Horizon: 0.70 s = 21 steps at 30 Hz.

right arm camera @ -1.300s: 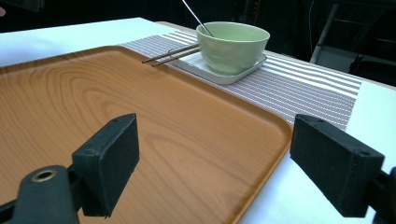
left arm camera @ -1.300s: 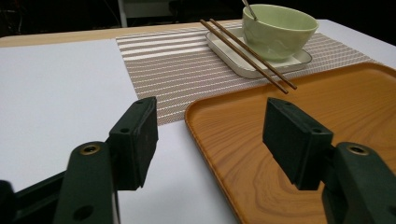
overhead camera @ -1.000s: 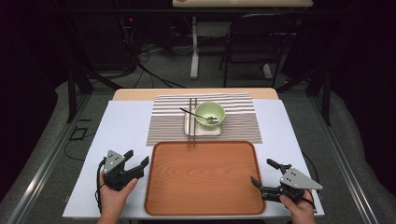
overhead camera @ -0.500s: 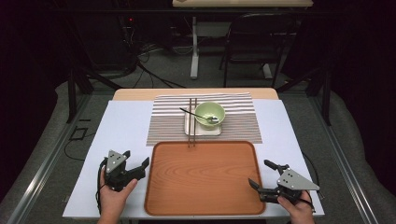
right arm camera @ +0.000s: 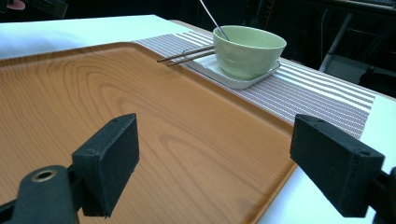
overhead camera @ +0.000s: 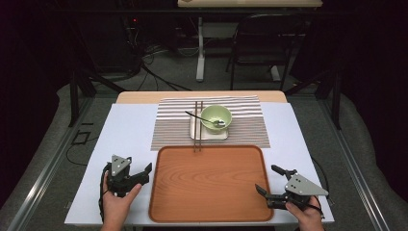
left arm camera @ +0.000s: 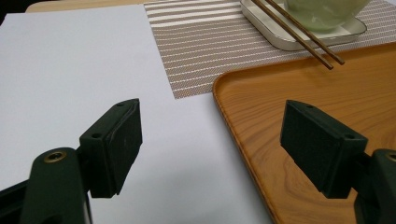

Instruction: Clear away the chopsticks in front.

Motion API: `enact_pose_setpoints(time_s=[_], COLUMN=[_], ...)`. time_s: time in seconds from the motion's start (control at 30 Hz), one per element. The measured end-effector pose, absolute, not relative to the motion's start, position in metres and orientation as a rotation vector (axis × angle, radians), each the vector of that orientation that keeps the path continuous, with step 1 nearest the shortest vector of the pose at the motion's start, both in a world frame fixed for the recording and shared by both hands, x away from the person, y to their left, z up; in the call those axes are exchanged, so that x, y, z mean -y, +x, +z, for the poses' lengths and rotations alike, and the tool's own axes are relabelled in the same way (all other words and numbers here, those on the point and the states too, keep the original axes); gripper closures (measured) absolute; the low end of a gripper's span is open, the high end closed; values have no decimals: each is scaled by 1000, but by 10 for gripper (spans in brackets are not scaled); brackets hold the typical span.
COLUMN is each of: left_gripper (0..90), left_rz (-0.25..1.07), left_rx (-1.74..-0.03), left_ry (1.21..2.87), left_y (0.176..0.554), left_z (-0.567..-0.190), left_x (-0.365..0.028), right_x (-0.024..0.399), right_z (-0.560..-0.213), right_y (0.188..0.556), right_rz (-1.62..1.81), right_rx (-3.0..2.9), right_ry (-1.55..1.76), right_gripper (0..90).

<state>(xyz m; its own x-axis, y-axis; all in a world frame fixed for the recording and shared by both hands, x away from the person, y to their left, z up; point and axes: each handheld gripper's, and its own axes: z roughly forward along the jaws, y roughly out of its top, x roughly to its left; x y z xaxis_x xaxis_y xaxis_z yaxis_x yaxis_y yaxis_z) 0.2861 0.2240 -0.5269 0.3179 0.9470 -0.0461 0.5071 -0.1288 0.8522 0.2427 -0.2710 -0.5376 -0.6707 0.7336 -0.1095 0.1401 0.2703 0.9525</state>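
The left hand-held gripper (overhead camera: 144, 172) has just spread its jaws wide, empty, beside the wooden tray (overhead camera: 210, 183) on the surface. The right hand-held gripper (overhead camera: 269, 185) gapes empty at the tray's right edge, seemingly flanking it for a two-handed lift.

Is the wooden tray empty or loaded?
Empty: the tray shows bare wood; only the chopsticks' tips overhang its far rim.

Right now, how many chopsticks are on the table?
2: the chopsticks lie side by side on the white plate, left of the green bowl, tips over the tray edge.
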Motion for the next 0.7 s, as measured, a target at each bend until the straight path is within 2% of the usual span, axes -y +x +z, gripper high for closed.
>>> enact_pose_setpoints(time_s=[0.37,0.7], left_gripper=[211,217], left_rz=[691,671], left_rx=[-1338,-1310], left_ry=[1795,1842], left_y=[292,303], left_z=[-522,-508], left_x=[-220,-201], right_x=[271,270], right_z=[-538,-538], right_y=[244,243], right_rz=[1414,1417], right_rx=[-2004,-2004], right_ry=[786,783], right_gripper=[150,150])
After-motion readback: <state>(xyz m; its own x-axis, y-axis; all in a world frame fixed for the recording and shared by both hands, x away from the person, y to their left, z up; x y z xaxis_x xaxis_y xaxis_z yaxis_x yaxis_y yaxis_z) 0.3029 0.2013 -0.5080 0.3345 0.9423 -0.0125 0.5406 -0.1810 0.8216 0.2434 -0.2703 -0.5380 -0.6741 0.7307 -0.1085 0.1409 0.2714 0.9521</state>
